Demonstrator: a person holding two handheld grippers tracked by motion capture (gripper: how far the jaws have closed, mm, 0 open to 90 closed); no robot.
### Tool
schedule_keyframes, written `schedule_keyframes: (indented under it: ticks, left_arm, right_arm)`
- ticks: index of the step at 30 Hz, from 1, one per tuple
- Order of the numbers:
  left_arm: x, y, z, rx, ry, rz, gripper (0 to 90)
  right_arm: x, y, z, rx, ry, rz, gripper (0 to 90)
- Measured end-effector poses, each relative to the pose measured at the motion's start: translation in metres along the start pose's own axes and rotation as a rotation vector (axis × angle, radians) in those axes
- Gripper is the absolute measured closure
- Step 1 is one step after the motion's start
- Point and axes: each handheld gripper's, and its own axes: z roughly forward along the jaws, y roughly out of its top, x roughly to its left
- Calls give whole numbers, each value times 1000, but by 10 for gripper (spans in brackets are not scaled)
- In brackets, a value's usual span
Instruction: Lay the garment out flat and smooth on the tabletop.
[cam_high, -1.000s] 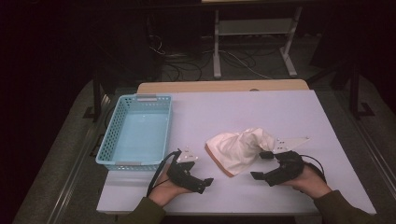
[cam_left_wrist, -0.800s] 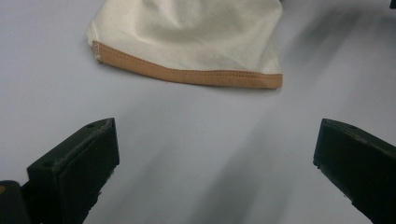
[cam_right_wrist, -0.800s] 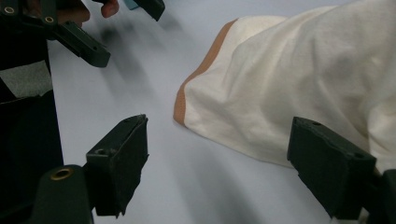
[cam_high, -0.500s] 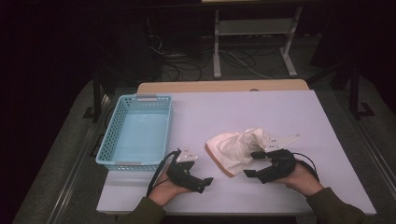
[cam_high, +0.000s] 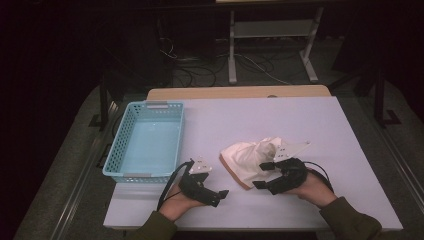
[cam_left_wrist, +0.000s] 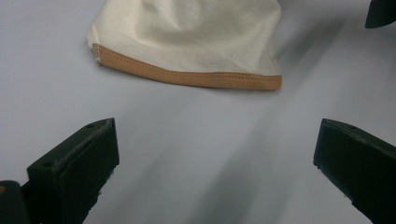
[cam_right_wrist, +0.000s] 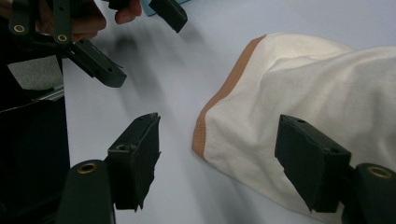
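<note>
Cream cloth bag (cam_high: 248, 159) with a tan stitched hem lies crumpled on the white table (cam_high: 320, 125), near-centre, roughly 4 o'clock of the light-blue plastic basket (cam_high: 147, 142). Right gripper (cam_high: 264, 175) sits at the bag's 5 o'clock edge, jaws straddling the hem corner, one over bare table, one over the cloth; they have just been closing but pads not pressing yet, nothing grasped. Left gripper (cam_high: 222, 195) rests low at the bag's 8 o'clock, just off the basket's near corner, jaws spread wide and released, bare table between them, hem (cam_left_wrist: 187, 77) well ahead at its 12 o'clock
</note>
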Motion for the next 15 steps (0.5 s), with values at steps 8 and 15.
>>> schedule_keyframes:
  ticks: [8,15]
  left_arm:
    - [0,0,0,1,-1,-3,0]
    - [0,0,0,0,1,-3,0]
  right_arm:
    - [1,5,5,2,6,-12,323]
    - [1,10,10,4,9,-16,336]
